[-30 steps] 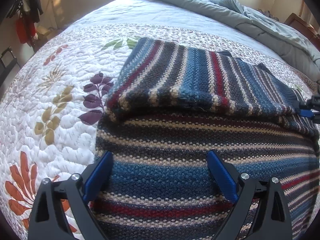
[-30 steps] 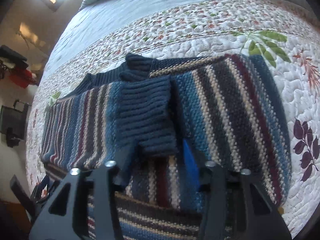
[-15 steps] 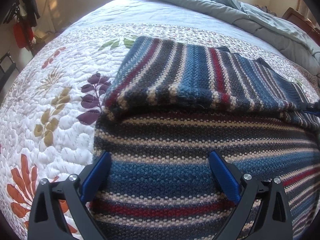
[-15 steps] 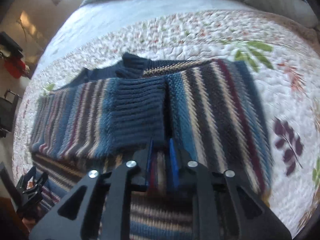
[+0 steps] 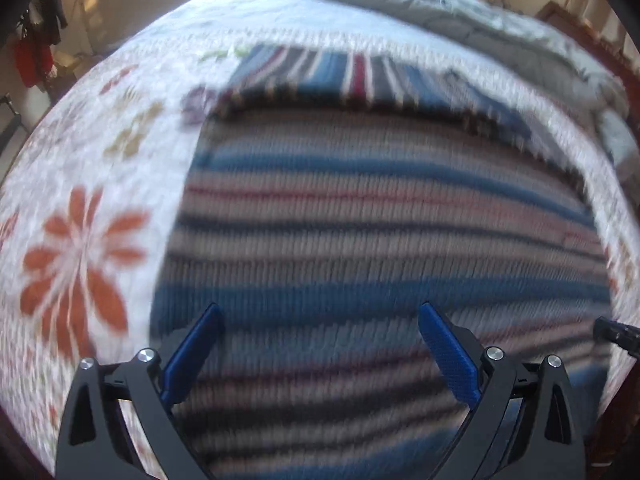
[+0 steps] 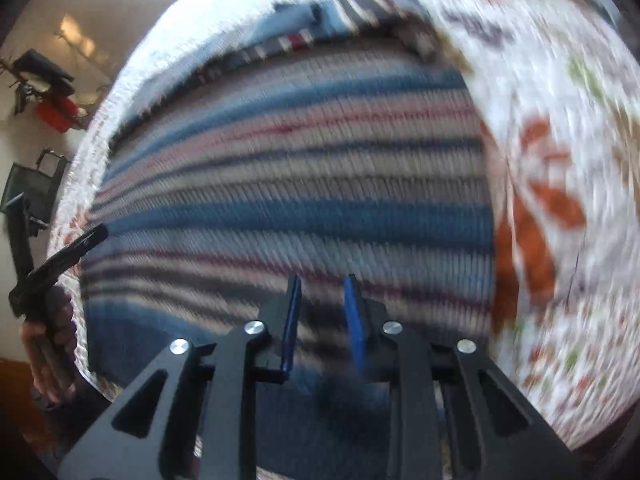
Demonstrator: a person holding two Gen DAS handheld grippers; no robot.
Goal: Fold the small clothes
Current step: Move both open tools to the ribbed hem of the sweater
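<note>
A striped knit sweater (image 5: 380, 208) in blue, grey, cream and red lies flat on the bed, its sleeves folded across the far part. It also fills the right wrist view (image 6: 288, 168). My left gripper (image 5: 318, 344) is open wide and empty, low over the sweater's near left part. My right gripper (image 6: 320, 312) hovers over the sweater's near hem with its blue pads a narrow gap apart and nothing between them. Both views are blurred by motion. The left gripper shows at the left edge of the right wrist view (image 6: 52, 268).
A white quilt with orange flowers (image 5: 76, 264) covers the bed around the sweater. A grey duvet (image 5: 480, 12) is bunched at the far end. Dark furniture and a red item (image 6: 56, 116) stand beside the bed. The bed's near edge is just below both grippers.
Both grippers have pulled back toward the sweater's near hem. The right gripper, wide open one second ago, closed to a narrow gap. The left stayed open.
</note>
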